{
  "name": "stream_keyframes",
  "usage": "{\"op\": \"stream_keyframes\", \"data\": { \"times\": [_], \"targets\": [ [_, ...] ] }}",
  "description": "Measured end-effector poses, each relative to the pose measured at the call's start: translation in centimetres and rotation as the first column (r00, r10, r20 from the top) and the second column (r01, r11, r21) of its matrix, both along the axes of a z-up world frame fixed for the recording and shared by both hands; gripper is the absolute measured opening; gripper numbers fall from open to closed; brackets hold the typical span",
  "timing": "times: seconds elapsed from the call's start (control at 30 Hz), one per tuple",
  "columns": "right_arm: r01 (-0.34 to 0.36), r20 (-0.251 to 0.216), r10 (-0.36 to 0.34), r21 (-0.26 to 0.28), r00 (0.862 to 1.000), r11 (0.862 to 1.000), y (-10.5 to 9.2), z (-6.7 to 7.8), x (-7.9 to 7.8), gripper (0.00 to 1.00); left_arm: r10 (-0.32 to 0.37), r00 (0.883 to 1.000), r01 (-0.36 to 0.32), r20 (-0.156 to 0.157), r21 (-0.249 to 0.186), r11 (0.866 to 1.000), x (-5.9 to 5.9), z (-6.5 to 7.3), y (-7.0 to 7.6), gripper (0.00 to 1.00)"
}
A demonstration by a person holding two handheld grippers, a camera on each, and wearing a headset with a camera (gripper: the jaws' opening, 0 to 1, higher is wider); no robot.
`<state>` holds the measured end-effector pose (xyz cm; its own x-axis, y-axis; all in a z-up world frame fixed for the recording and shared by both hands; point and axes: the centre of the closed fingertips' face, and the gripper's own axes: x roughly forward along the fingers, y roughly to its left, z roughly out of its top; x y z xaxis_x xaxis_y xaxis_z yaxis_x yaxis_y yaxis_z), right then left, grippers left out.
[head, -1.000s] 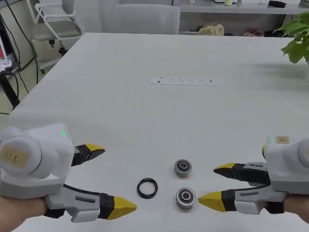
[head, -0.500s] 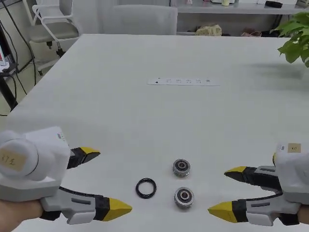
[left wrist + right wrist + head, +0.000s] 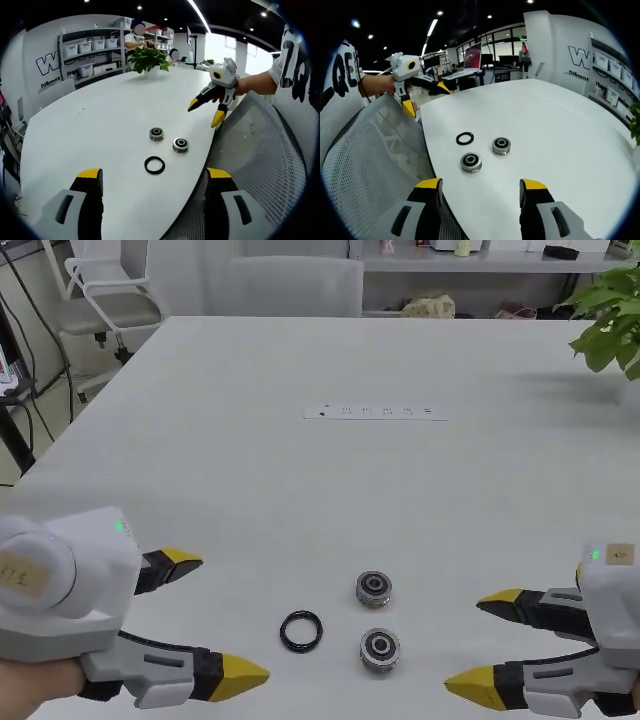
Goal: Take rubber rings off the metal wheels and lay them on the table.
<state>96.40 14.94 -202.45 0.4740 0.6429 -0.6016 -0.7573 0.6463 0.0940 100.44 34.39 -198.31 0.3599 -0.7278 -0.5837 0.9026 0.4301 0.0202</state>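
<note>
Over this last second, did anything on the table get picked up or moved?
Nothing was picked up or let go. The right gripper drew back toward the person, away from the nearer metal wheel and the farther metal wheel. The left gripper backed off slightly too. Both keep their fingers open and empty. The loose rubber ring and both wheels lie where they were.

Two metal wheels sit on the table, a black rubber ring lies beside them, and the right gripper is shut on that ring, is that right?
Not quite. The right gripper is open and holds nothing; the rubber ring lies free on the table, beside the nearer metal wheel and the farther metal wheel. The head view shows this.
</note>
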Motion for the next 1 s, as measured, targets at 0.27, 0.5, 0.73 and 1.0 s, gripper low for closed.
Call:
{"op": "stream_keyframes", "data": {
  "times": [0.27,0.5,0.73,1.0],
  "targets": [
    [0.005,0.003,-0.005,-0.011,1.0,1.0,-0.35,-0.03,-0.06,0.62,0.0,1.0,0.0,-0.003,0.004,1.0,-0.2,-0.02,0.14,0.81],
    [0.002,0.001,-0.002,-0.025,1.0,1.0,-0.54,-0.22,-0.2,0.63,-0.002,1.0,0.002,-0.005,0.006,1.0,-0.29,0.03,0.17,0.81],
    [-0.002,0.0,0.002,-0.035,1.0,0.999,-0.54,-0.37,-0.26,0.63,-0.005,1.0,0.005,-0.011,0.009,1.0,-0.3,-0.09,0.24,0.81],
    [0.007,0.002,-0.007,-0.034,1.0,0.999,-0.65,-0.28,-0.02,0.63,-0.007,1.0,0.007,-0.023,0.001,1.0,-0.29,-0.2,0.1,0.79]
  ]
}}
